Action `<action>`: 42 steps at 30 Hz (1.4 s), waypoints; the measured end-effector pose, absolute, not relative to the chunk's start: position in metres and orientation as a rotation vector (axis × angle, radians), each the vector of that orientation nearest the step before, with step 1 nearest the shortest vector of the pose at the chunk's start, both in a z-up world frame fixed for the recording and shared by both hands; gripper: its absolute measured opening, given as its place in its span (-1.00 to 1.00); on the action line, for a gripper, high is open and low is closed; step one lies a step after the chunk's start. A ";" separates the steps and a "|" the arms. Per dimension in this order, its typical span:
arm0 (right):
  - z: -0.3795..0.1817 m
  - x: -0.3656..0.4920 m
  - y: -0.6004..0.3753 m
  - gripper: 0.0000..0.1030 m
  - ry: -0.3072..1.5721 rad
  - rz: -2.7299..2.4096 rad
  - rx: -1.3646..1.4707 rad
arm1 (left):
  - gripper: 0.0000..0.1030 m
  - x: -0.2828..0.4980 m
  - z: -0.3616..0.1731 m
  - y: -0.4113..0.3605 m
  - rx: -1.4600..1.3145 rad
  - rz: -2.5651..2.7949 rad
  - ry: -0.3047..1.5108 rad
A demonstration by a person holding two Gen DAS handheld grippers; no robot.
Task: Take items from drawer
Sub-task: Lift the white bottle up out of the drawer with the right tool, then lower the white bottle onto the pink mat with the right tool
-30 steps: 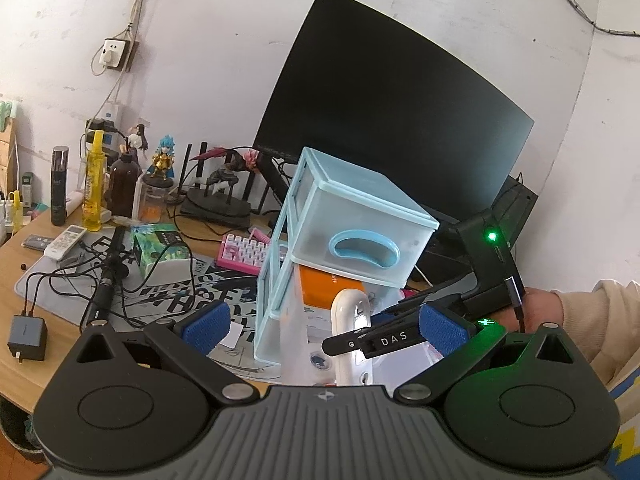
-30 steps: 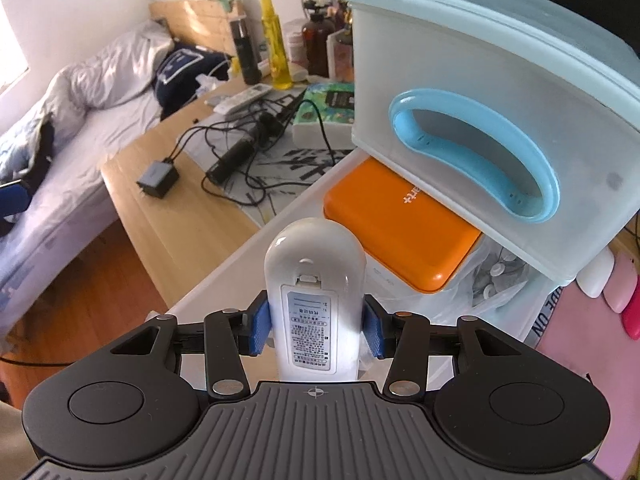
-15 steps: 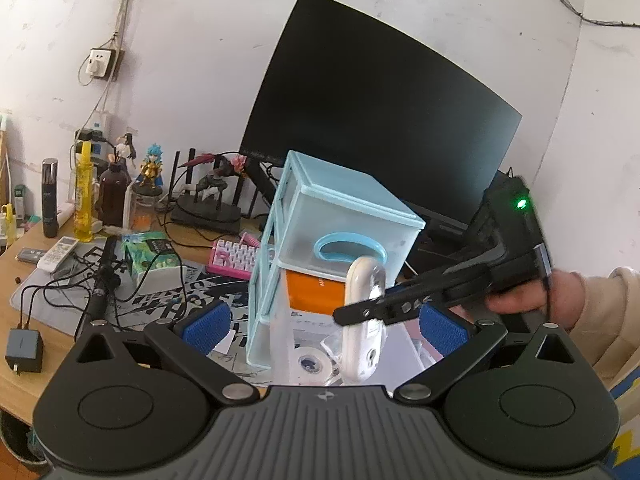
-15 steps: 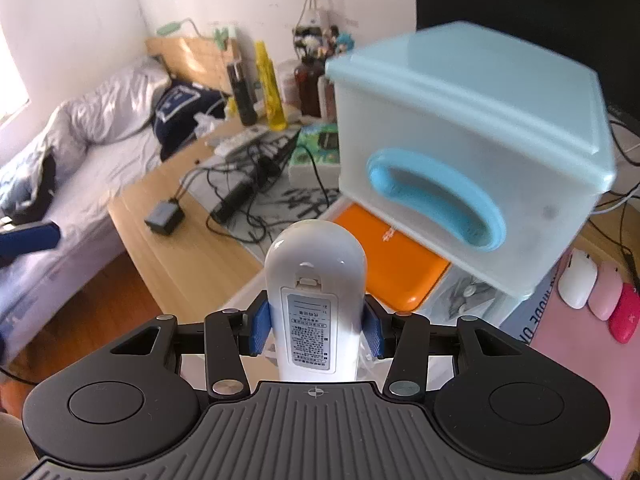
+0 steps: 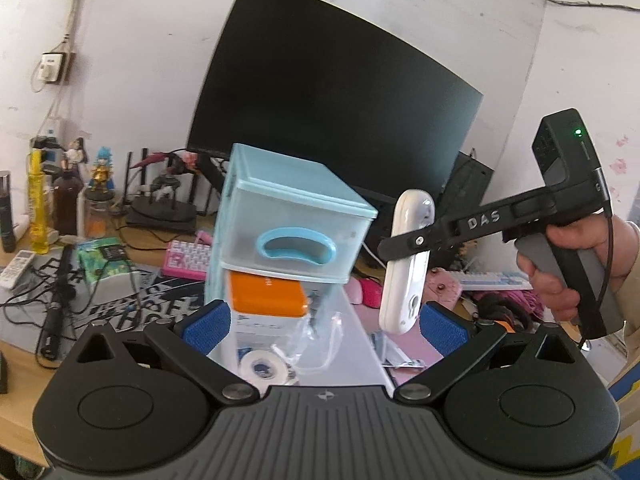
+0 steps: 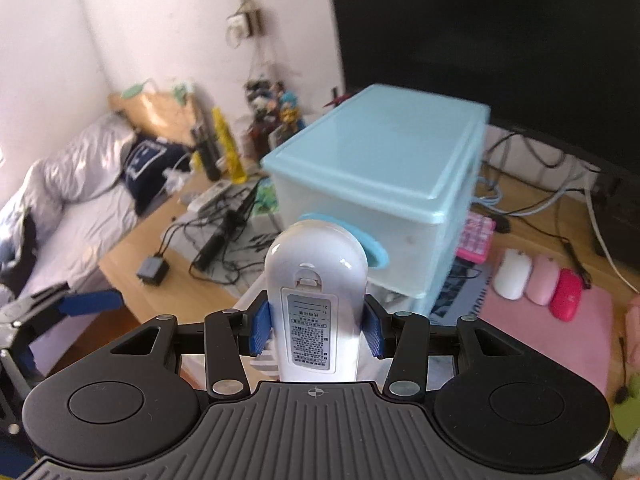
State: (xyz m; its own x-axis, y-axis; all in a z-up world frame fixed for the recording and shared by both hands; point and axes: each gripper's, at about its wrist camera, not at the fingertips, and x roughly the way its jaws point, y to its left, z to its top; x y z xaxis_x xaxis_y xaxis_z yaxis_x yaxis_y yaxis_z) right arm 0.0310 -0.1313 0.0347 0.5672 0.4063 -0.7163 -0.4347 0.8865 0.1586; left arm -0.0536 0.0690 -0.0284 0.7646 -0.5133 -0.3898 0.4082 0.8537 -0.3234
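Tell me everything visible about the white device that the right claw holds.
The white device is a long, glossy plastic body with rounded ends. Its back shows a small latch and a grey printed label. The right claw is shut on it, the blue pads pressing both its sides. It is held roughly upright in the air, above and to the right of the open lower drawer, touching nothing else.

1. I see a pale blue drawer unit (image 5: 280, 216) with a brighter blue handle (image 5: 295, 251).
2. A white device (image 6: 316, 300) carries a grey label with black print.
3. My right tool (image 6: 316, 328) has blue pads (image 6: 259, 326) on black arms.
4. An orange box (image 5: 266, 294) lies in the open drawer.
5. The bench (image 6: 132, 276) is light wood.
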 end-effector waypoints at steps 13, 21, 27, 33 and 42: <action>0.022 0.035 -0.236 -0.03 0.825 0.248 0.071 | 1.00 -0.062 -0.027 0.049 -0.186 -0.548 0.487; -0.060 0.059 -0.284 -0.03 0.940 0.133 0.130 | 1.00 -0.067 -0.023 0.039 -0.164 -0.538 0.497; -0.123 0.079 -0.296 -0.03 1.041 0.067 0.152 | 1.00 -0.070 -0.018 0.032 -0.144 -0.530 0.498; -0.168 0.095 -0.311 -0.03 1.102 0.002 0.162 | 1.00 -0.069 -0.015 0.022 -0.123 -0.532 0.496; -0.211 0.119 -0.322 -0.03 1.182 -0.044 0.142 | 1.00 -0.066 -0.014 0.013 -0.112 -0.525 0.506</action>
State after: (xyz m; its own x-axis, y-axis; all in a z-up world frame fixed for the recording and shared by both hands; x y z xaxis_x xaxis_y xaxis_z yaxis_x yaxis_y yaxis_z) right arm 0.1193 -0.3217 -0.2108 0.3795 0.0399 -0.9243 0.1091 0.9902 0.0875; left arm -0.0657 0.0132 -0.0141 0.7461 -0.5056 -0.4332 0.4513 0.8624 -0.2291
